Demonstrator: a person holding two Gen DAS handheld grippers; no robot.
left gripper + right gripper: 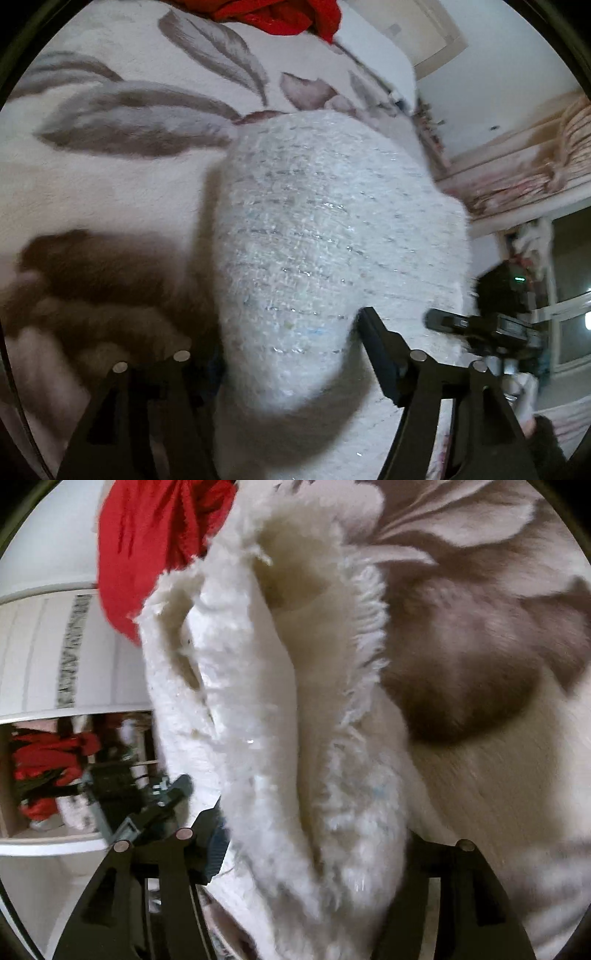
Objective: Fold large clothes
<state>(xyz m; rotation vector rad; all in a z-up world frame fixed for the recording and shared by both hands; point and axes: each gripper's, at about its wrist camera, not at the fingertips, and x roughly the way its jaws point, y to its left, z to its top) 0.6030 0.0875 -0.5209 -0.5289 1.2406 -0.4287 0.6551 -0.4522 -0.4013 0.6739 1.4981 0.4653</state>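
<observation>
A large white fuzzy knit garment [332, 236] with silver threads hangs over a floral blanket on a bed. My left gripper [291, 354] is shut on a fold of it; cloth fills the gap between the jaws and hides the left finger. In the right wrist view the same garment [266, 738] shows its frayed edge and cream lining. My right gripper [314, 849] is shut on it, cloth bunched between the jaws. The right gripper also shows in the left wrist view [480, 325], at the garment's right edge.
A red garment [280, 14] lies at the far end of the bed, also in the right wrist view [147, 542]. The floral blanket [110, 122] covers the bed. White cupboards and shelves with clothes [48, 760] stand beside it.
</observation>
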